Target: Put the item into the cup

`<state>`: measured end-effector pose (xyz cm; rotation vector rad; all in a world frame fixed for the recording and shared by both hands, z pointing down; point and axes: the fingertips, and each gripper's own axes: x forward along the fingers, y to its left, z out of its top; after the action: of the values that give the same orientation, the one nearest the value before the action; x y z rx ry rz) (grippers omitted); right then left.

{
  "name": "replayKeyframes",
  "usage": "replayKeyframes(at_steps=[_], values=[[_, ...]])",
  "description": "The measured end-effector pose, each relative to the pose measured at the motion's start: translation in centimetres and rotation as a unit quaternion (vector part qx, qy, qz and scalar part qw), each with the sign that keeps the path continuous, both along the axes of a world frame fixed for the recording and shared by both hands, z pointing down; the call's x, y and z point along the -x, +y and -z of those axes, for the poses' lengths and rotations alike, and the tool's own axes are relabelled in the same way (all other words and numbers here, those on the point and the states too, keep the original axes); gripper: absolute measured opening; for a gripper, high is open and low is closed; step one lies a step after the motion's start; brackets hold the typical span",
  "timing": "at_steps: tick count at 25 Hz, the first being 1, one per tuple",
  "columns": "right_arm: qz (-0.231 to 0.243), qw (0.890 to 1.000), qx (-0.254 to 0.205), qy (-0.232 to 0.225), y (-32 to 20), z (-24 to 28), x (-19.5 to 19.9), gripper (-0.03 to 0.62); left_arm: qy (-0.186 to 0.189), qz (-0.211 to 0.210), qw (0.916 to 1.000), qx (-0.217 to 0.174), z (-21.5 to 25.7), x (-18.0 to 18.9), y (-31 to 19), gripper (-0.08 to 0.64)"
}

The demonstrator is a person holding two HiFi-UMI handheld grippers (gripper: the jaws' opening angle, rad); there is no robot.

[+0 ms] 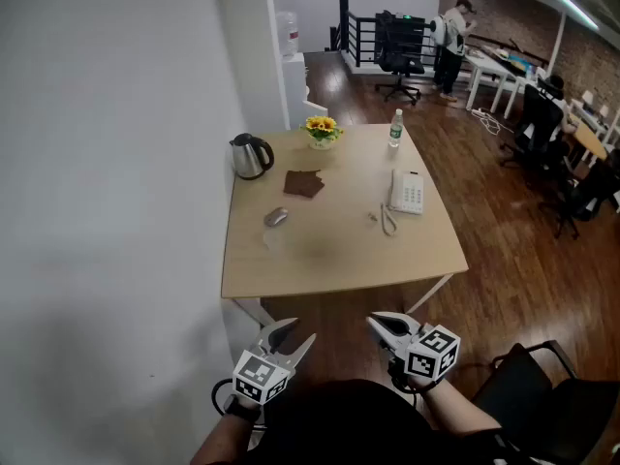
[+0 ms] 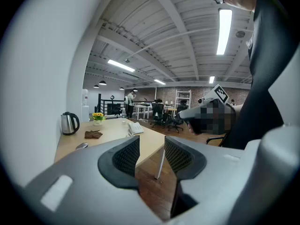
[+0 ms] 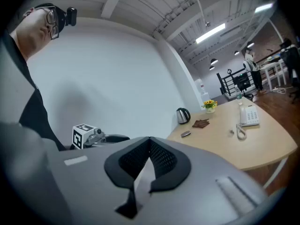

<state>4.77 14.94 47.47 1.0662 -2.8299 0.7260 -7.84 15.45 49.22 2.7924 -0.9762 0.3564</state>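
Observation:
Both grippers hover short of the near edge of the wooden table [image 1: 339, 260], touching nothing. My left gripper [image 1: 294, 335] is open, and only floor and a table leg show through its gap [image 2: 152, 156]. My right gripper [image 1: 376, 324] is shut with nothing in it, its pads meeting [image 3: 149, 143]. On the table lie a grey mouse-shaped item [image 1: 276, 217], a faint clear shape that may be a cup [image 1: 274, 239] just in front of it, and a small item [image 1: 373, 217] beside the phone cord.
A kettle [image 1: 251, 155], a flower pot [image 1: 322, 130], a bottle [image 1: 395, 129], a brown cloth [image 1: 304, 183] and a white phone [image 1: 407, 192] are also on the table. A white wall runs along the left. A black chair [image 1: 542, 386] stands at my right. A person stands among desks in the distance.

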Motion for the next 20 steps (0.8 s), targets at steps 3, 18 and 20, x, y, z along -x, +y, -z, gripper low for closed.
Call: replayKeyframes(at_steps=[3,18,20], values=[[-0.003,1.0,-0.006,0.0,-0.7,0.3,0.8,0.008,0.001,-0.001,1.0,-0.001,0.0,0.9,-0.4,0.161],[-0.022,1.0,-0.015,0.012,-6.7,-0.8,-0.1,0.008,-0.001,-0.003,0.9999,0.011,-1.9,1.7,-5.0,0.161],[-0.016,1.0,-0.02,0.013,-8.8,-0.9,-0.5,0.008,-0.005,0.002,0.9999,0.015,-2.3,1.4,-6.6,0.161]])
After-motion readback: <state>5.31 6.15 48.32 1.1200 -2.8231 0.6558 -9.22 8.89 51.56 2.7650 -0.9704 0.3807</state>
